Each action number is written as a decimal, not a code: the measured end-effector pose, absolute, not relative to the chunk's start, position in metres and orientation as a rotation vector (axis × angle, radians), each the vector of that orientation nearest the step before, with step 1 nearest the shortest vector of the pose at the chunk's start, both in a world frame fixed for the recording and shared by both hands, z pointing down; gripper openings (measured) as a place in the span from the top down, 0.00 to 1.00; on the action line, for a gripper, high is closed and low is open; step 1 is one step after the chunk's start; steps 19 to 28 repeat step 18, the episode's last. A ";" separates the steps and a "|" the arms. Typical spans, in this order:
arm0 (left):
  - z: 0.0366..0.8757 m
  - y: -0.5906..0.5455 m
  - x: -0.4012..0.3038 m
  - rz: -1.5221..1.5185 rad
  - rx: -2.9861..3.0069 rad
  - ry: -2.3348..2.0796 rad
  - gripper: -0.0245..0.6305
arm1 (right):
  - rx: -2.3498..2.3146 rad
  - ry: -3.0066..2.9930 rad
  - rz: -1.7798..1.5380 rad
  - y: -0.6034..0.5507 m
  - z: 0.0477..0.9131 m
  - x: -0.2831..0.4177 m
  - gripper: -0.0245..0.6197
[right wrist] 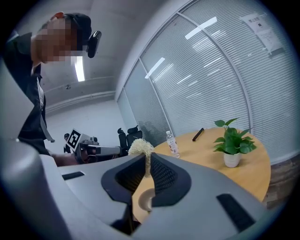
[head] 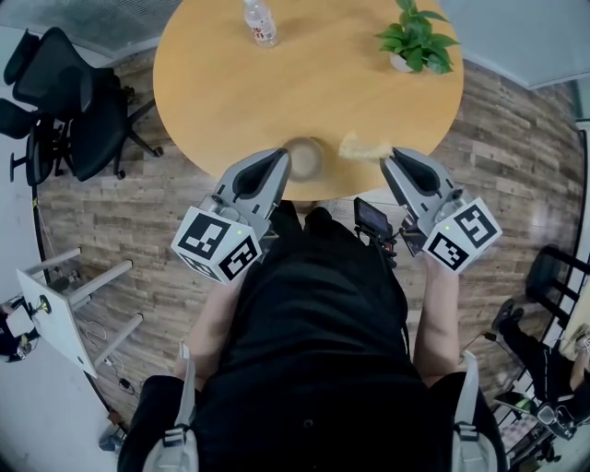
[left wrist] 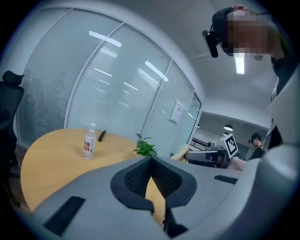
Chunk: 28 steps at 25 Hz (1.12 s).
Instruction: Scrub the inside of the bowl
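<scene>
While your right gripper clamps the scrubber, the bowl sits on the round table at its near edge.
Your left gripper has its jaws pressed together with nothing between them. Its tips are at the table's near edge, just left of the bowl; whether they touch it you cannot tell. Your right gripper view shows the jaws closed on the pale, fibrous scrubber, which sticks out past the tips above the table's near edge, just right of the bowl. A water bottle stands at the table's far side, a potted plant at its far right, and a black office chair off its left side.
</scene>
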<state>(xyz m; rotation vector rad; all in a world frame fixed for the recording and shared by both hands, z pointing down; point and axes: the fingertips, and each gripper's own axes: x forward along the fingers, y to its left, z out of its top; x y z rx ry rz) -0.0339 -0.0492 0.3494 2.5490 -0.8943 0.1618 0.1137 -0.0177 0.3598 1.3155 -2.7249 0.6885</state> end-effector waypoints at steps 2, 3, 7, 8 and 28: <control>0.348 -0.049 -0.032 0.167 2.556 -0.888 0.95 | 1.312 -2.716 0.680 -0.017 0.361 0.113 0.90; 0.348 -0.049 -0.031 0.171 2.559 -0.887 0.95 | 1.309 -2.713 0.677 -0.017 0.362 0.114 0.90; 0.349 -0.050 -0.028 0.192 2.565 -0.886 0.95 | 1.298 -2.719 0.672 -0.017 0.361 0.114 0.90; 0.350 -0.050 -0.027 0.197 2.563 -0.884 0.95 | 1.295 -2.720 0.668 -0.017 0.361 0.113 0.90; 0.356 -0.050 -0.021 0.239 2.565 -0.870 0.95 | 1.286 -2.690 0.655 -0.017 0.366 0.114 0.90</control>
